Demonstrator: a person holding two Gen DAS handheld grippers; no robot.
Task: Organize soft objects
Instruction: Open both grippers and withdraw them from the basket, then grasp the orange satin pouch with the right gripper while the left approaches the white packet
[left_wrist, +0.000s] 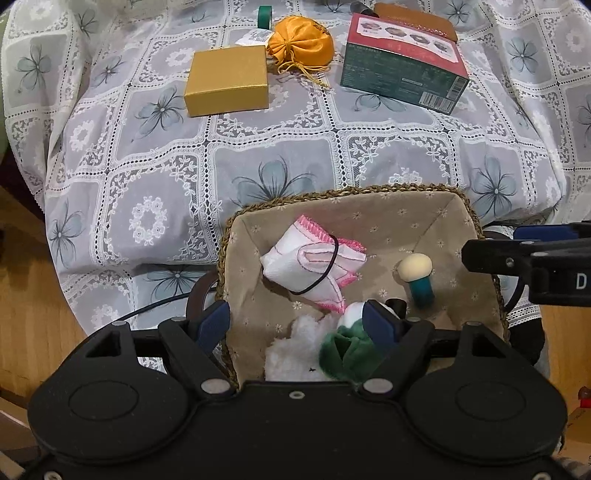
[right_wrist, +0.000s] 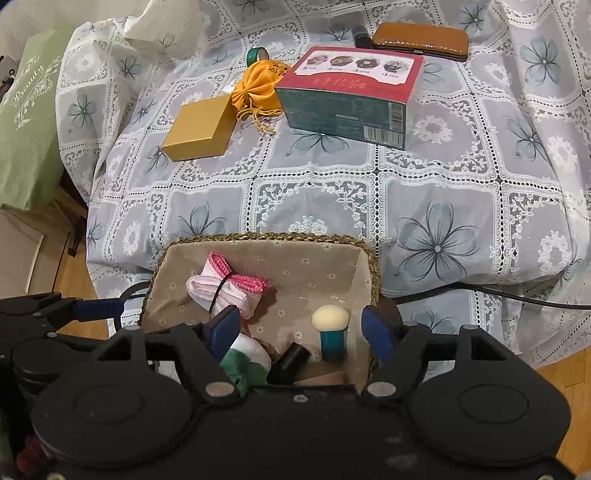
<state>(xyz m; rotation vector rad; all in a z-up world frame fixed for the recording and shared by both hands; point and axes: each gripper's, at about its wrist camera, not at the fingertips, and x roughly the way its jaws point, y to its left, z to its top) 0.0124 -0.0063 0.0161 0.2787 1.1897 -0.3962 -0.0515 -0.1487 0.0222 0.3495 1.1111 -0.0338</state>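
Note:
A woven basket (left_wrist: 369, 192) with a beige flowered lining stands at the near table edge. Inside lie a white cloth with pink trim (left_wrist: 314, 258) looped by a black hair tie, a cream-topped sponge on a teal base (left_wrist: 417, 277), a white fluffy piece (left_wrist: 295, 350) and a green-and-white plush (left_wrist: 347, 347). My left gripper (left_wrist: 297, 323) is open, straddling the basket's left wall, its right pad against the plush. My right gripper (right_wrist: 301, 330) is open over the basket (right_wrist: 369, 258); the sponge (right_wrist: 330, 328) stands between its jaws, untouched. An orange satin pouch (left_wrist: 301, 40) lies far back.
On the lace tablecloth sit a gold box (left_wrist: 227, 81), a red-and-green carton (left_wrist: 402, 62), a brown case (right_wrist: 421, 38) and a green tape roll (right_wrist: 256, 55). A green cushion (right_wrist: 26, 122) is at the left. A black cable (right_wrist: 480, 291) crosses the right side. Wooden floor lies below.

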